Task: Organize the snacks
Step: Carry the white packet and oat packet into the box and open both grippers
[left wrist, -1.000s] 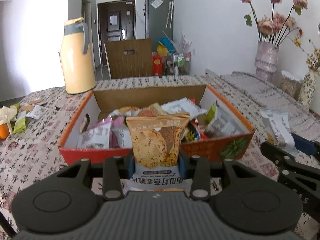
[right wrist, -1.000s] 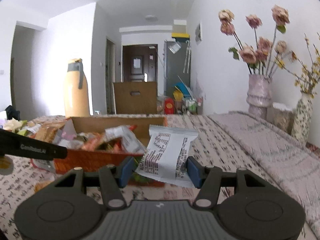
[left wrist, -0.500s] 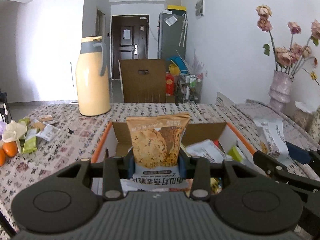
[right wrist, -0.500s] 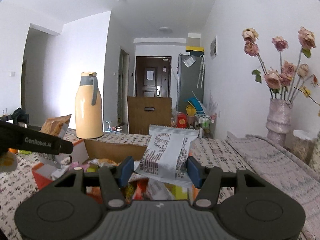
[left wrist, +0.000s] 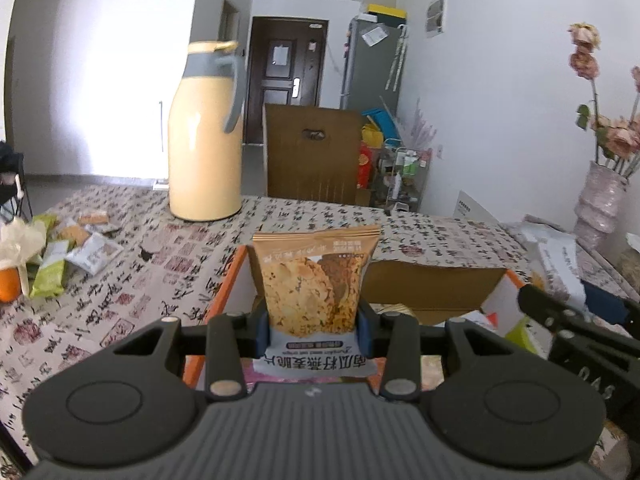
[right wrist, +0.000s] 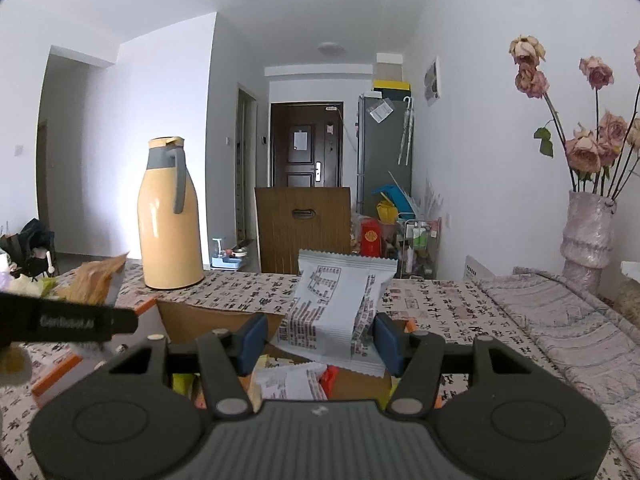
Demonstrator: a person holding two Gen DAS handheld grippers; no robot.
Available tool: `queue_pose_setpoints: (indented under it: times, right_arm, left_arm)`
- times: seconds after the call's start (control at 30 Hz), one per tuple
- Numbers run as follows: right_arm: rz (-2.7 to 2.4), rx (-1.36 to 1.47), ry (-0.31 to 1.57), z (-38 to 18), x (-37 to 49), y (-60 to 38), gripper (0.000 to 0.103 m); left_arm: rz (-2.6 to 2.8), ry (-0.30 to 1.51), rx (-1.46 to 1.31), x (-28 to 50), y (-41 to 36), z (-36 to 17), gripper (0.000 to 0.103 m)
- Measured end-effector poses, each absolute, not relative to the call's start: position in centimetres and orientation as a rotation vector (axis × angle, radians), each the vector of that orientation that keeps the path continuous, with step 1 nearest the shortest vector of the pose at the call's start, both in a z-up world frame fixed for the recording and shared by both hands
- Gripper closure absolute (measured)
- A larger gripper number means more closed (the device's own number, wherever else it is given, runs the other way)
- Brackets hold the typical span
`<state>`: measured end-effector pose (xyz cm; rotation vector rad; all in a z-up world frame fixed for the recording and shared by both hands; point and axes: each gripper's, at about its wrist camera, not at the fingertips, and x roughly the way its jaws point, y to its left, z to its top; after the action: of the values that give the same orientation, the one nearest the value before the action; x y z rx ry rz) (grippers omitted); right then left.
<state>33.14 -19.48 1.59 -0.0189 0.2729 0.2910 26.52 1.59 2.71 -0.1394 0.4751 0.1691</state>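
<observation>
Snacks are already in both grippers: the left gripper point(left wrist: 314, 326) has its fingers clamped on an upright brown cracker packet point(left wrist: 316, 280) at lower centre, and the right gripper point(right wrist: 320, 338) pinches a white packet point(right wrist: 340, 312), tilted slightly. Both hang over the open cardboard box point(left wrist: 432, 284) directly below and ahead, so release looks near. The box's contents are mostly hidden by the grippers. Farther off, loose packets point(left wrist: 76, 248) lie on the tabletop at left.

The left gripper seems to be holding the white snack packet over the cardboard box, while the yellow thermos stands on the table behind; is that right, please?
Not quite: the left gripper holds the brown cracker packet, as the left wrist view shows. It is over the cardboard box, with the yellow thermos behind.
</observation>
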Motion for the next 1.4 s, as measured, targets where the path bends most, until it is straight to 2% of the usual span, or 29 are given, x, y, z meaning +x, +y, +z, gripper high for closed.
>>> queue_pose_setpoints:
  times: [0.4, 0.47, 0.5, 0.53, 0.6, 0.7, 0.77, 0.8, 1.4]
  right_arm:
    - [0.299, 0.005, 0.324, -0.2, 34.4, -19.4, 0.045]
    - [0.301, -0.002, 0.33, -0.4, 34.5, -19.2, 0.044]
    - [0.303, -0.006, 0.333, -0.4, 34.4, -19.2, 0.043]
    - [0.301, -0.01, 0.332, -0.5, 34.3, -19.2, 0.042]
    - [0.295, -0.012, 0.325, -0.5, 34.0, -19.2, 0.024]
    - [0.283, -0.003, 0.301, -0.3, 33.4, -19.4, 0.009]
    - [0.29, 0.013, 0.298, -0.3, 33.2, -19.7, 0.001]
    - [0.294, 0.021, 0.297, -0.3, 33.1, -19.9, 0.0]
    - [0.299, 0.0, 0.313, -0.4, 32.6, -19.5, 0.0]
  left_arm:
    - [0.168, 0.475, -0.134, 27.1, 2.0, 1.2, 0.06]
    - [0.163, 0.461, -0.135, 26.7, 2.0, 1.2, 0.053]
    - [0.159, 0.457, -0.137, 26.6, 2.1, 1.3, 0.045]
    - [0.162, 0.453, -0.142, 26.5, 2.2, 1.3, 0.031]
    - [0.183, 0.426, -0.152, 26.1, 2.4, 1.6, 0.012]
    - [0.196, 0.393, -0.177, 25.3, 2.8, 2.0, 0.0]
    - [0.199, 0.384, -0.188, 25.0, 2.9, 2.2, 0.0]
    - [0.198, 0.381, -0.189, 24.9, 3.0, 2.3, 0.0]
    - [0.194, 0.401, -0.177, 25.0, 2.6, 2.0, 0.0]
